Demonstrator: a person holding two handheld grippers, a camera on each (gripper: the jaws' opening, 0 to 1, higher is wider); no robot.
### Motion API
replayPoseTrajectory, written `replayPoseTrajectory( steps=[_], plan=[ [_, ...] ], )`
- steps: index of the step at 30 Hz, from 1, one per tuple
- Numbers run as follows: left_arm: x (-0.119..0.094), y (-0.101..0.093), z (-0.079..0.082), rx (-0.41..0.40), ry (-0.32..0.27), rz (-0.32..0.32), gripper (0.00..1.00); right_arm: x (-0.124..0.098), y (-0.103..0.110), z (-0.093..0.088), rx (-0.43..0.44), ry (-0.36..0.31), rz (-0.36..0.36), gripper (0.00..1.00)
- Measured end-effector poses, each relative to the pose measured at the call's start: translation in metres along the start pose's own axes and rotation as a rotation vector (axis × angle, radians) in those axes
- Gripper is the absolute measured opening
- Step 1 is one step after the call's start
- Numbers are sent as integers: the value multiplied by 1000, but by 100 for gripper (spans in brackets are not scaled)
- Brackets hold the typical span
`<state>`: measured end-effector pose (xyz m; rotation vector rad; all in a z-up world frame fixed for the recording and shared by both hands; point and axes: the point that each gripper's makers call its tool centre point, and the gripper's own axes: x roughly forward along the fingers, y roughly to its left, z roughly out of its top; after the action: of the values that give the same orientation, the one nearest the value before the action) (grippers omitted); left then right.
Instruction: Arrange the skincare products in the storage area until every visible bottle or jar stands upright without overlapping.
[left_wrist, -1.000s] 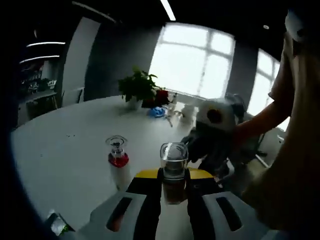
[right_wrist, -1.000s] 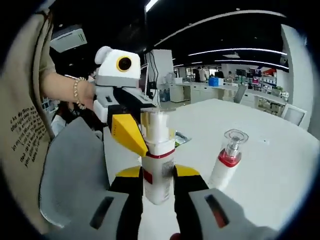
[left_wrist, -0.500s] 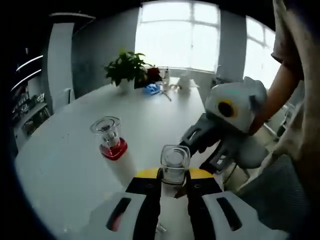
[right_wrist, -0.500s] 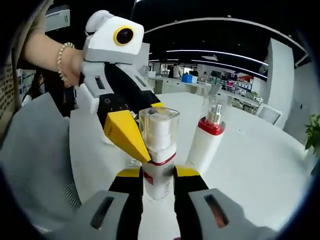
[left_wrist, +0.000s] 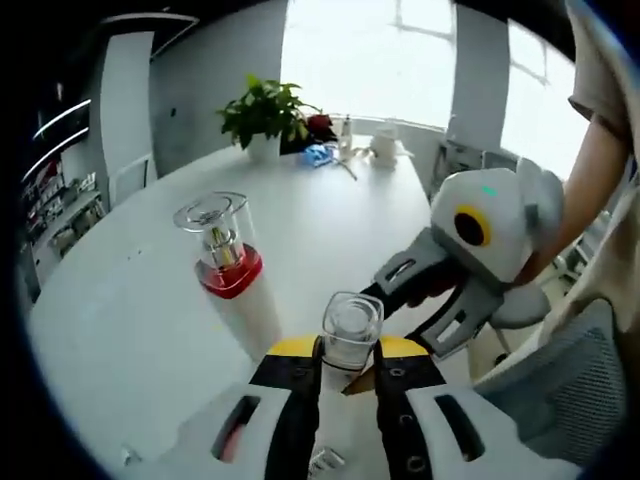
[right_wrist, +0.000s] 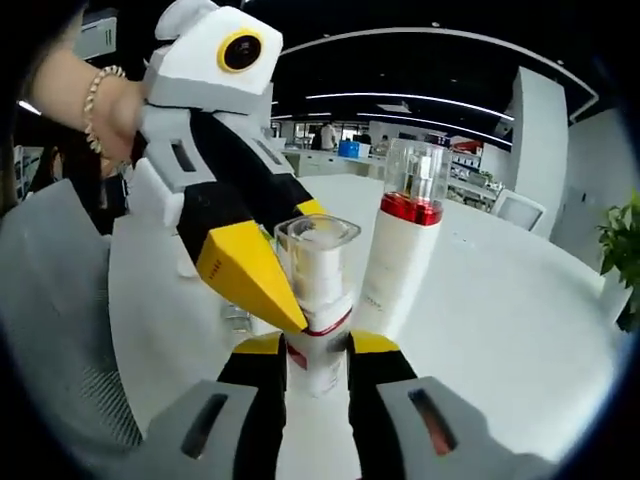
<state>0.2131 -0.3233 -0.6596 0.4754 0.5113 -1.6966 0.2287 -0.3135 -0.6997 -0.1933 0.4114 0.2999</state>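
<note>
White bench (left_wrist: 130, 300) runs back to a potted green plant (left_wrist: 265, 112) at its far edge, small blue and white items (left_wrist: 345, 150) just beside the plant, below bright windows (left_wrist: 350, 50). Grey mesh chair back (left_wrist: 570, 390) near the bench edge. Ceiling light strips (right_wrist: 420, 95) over distant office desks (right_wrist: 330, 165).

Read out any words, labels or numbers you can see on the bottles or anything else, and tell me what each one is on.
No text can be read.
Faint grey print runs down the taller white bottle: too small and blurred.
The held small bottle shows a red band, no legible words.
</note>
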Motion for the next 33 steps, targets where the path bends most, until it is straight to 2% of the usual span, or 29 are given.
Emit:
replayPoseTrajectory(
  steps=[6, 13, 33],
  plan=[
    [1, 8, 3, -32, -27, 18, 17, 4, -7, 3, 12, -4, -11, 22],
    [1, 20, -4, -83, -10, 67, 19, 12, -16, 5, 74, -19, -35, 22],
    [3, 33, -1, -88, -16, 112, 18, 20, -23, 9, 29, -49, -7, 23]
  ],
)
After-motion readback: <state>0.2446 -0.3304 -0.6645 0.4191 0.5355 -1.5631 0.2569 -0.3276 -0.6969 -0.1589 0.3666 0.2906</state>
